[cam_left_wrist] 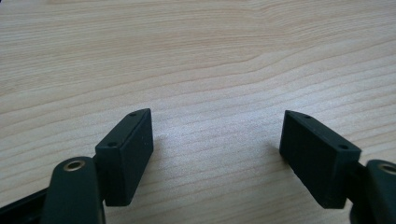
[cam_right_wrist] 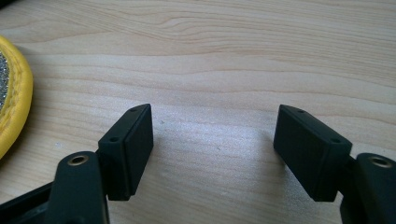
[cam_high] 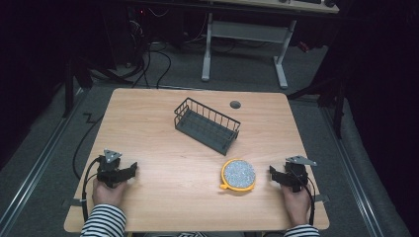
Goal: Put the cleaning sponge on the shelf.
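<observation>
- A light wooden table [cam_high: 163, 123] with visible grain carries the scene; a small dark round cap [cam_high: 235, 104] sits in its far edge.
- Around it lies grey carpet, with black cables [cam_high: 153, 59] trailing on the floor at the far left and the white legs of a second desk [cam_high: 244, 34] beyond; the room's edges are dark.
- The left gripper [cam_high: 132, 169] rests on the near left of the table, held by a hand [cam_high: 107, 191] in a striped sleeve [cam_high: 104, 222], jaws aimed right toward the table's middle.
- In the left gripper view its two black jaws stand wide apart over bare wood, nothing between them.
- The right gripper [cam_high: 271, 171] rests on the near right, gripped by the other hand [cam_high: 295, 201], jaws aimed left.
- In the right gripper view its jaws are likewise spread wide over bare wood, holding nothing.
- The round scrubber [cam_high: 238, 174], glittery grey with a yellow rim, lies flat near the middle right, just left of the right gripper and apart from it; being round, it has no clear long axis, though a small yellow tab sticks out at its near left.
- A dark wire basket [cam_high: 207, 126] stands farther back at centre, its long axis running from far left to near right.
</observation>
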Demonstrator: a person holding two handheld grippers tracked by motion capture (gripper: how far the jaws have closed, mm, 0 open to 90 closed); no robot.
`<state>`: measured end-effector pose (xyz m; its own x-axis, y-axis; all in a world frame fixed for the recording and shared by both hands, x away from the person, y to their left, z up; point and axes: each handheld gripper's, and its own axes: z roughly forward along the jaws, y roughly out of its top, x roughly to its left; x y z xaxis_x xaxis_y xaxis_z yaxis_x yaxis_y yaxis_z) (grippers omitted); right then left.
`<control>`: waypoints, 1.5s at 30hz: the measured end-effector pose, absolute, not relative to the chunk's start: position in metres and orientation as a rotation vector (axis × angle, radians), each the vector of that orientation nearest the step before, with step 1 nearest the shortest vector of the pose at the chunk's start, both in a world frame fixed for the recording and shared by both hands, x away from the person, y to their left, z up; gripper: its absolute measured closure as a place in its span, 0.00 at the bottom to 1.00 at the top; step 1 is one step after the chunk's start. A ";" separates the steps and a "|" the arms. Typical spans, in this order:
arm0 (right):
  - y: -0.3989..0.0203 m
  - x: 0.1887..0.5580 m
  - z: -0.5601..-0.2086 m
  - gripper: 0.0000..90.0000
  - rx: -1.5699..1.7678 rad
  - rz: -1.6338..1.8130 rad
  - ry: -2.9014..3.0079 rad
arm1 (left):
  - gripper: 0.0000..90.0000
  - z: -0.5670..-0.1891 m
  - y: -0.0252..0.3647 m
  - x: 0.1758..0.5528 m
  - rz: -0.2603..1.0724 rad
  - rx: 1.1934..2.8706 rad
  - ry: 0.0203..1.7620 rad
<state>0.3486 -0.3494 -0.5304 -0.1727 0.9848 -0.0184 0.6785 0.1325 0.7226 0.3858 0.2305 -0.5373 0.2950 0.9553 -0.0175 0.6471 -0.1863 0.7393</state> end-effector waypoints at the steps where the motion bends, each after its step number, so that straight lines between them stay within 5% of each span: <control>1: -0.349 0.348 -0.530 0.32 1.594 0.801 1.915 | 0.29 -0.537 0.231 0.386 0.610 1.919 1.427; 15: -0.349 0.348 -0.530 0.32 1.596 0.801 1.919 | 0.27 -0.537 0.230 0.387 0.605 1.948 1.404; 22: -0.348 0.347 -0.530 0.32 1.588 0.807 1.925 | 0.33 -0.533 0.231 0.392 0.580 1.956 1.424; 45: -0.348 0.346 -0.530 0.32 1.582 0.804 1.926 | 0.36 -0.480 0.187 0.425 0.421 1.958 1.269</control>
<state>0.3462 -0.3478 -0.5304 -0.1855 0.9824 -0.0210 0.6759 0.1431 0.7230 0.4250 0.1875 -0.4799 0.4538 0.8828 -0.1210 0.6354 -0.2254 0.7385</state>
